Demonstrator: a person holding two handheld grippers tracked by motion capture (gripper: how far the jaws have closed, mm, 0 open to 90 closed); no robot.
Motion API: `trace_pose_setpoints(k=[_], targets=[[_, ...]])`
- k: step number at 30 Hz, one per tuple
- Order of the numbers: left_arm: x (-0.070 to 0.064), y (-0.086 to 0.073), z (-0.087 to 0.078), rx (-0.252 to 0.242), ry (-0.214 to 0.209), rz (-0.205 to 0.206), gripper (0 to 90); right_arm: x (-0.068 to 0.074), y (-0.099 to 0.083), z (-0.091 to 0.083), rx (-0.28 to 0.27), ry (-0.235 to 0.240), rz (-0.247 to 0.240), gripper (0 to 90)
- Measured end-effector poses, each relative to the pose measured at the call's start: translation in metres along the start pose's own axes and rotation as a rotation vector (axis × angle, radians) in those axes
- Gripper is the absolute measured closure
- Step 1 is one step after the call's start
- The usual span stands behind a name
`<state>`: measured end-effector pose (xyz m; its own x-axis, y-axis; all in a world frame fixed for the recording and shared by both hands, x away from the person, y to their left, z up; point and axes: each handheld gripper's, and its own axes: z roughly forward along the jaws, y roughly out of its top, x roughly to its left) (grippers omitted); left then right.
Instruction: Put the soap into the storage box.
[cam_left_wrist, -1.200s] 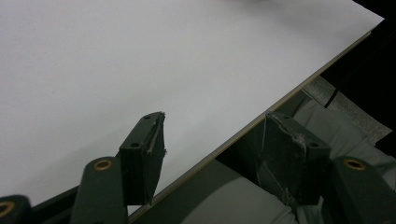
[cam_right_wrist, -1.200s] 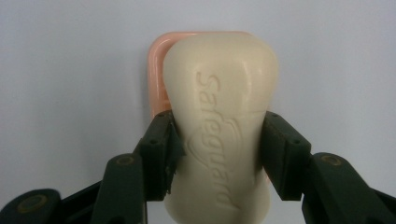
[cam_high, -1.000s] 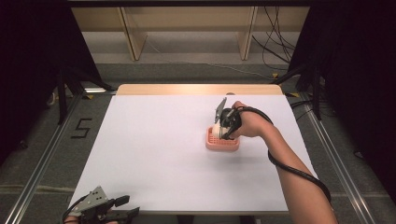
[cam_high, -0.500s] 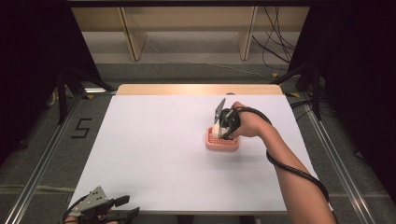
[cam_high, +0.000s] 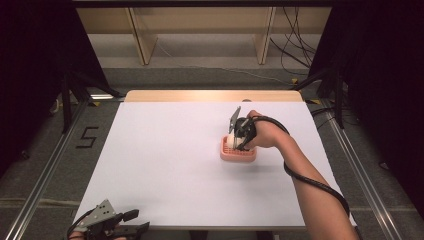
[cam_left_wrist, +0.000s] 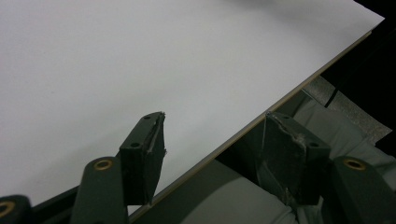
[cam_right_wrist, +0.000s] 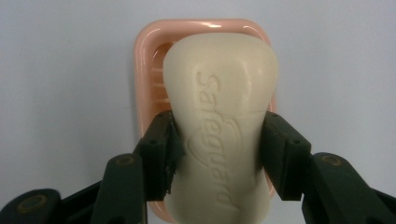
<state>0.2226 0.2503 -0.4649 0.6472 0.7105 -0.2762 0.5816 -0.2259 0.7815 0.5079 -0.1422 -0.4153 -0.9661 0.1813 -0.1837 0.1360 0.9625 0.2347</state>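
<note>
A cream, rounded bar of soap (cam_right_wrist: 223, 126) with embossed lettering sits over a glossy pink plastic soap dish (cam_right_wrist: 147, 84), a rounded rectangle with ribbed slots, on the smooth matte white surface (cam_high: 165, 165). The right gripper (cam_right_wrist: 217, 149) has its matte black fingers (cam_right_wrist: 161, 149) pressed against both long sides of the soap, clamping it. Well apart from the dish, at the surface's near left edge, the left gripper (cam_left_wrist: 212, 149) has its worn-padded fingers (cam_left_wrist: 144, 149) spread wide, holding nothing.
</note>
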Motion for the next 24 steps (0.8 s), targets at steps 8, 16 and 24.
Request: trace_pose_setpoints(k=[8,16,24], targets=[[-0.001,0.0,-0.001,0.004,0.02,0.001,38.8,0.002,0.0,0.005,0.002,0.004,0.003,50.5],[-0.001,0.0,0.0,0.004,0.015,0.002,38.8,0.002,0.002,0.009,0.007,0.012,-0.009,50.4],[-0.001,0.0,-0.001,0.01,0.023,0.004,38.8,0.002,0.002,0.013,0.001,0.007,-0.025,50.4]])
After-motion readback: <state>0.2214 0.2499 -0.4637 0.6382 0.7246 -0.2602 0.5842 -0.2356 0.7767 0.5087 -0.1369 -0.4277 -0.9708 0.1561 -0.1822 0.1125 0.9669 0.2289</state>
